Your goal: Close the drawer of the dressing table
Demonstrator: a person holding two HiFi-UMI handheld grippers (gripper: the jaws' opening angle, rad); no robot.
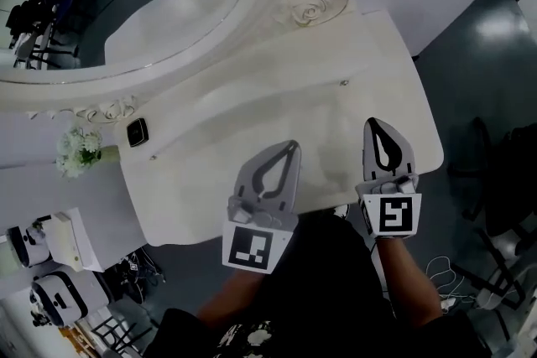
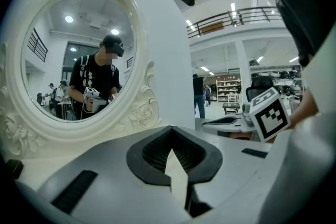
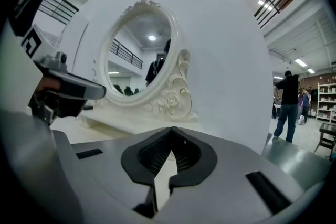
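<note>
Left gripper (image 1: 289,148) and right gripper (image 1: 375,126), both clenched on nothing, lower centre above the dressing table (image 1: 252,96); drawer hidden under its near edge, none protruding, so closing looks done; next, confirm flushness.

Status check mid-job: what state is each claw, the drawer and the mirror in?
left claw: shut, empty.
right claw: shut, empty.
drawer: none seen pulled out of the dressing table; looks closed.
mirror: upright, at the table's back.
</note>
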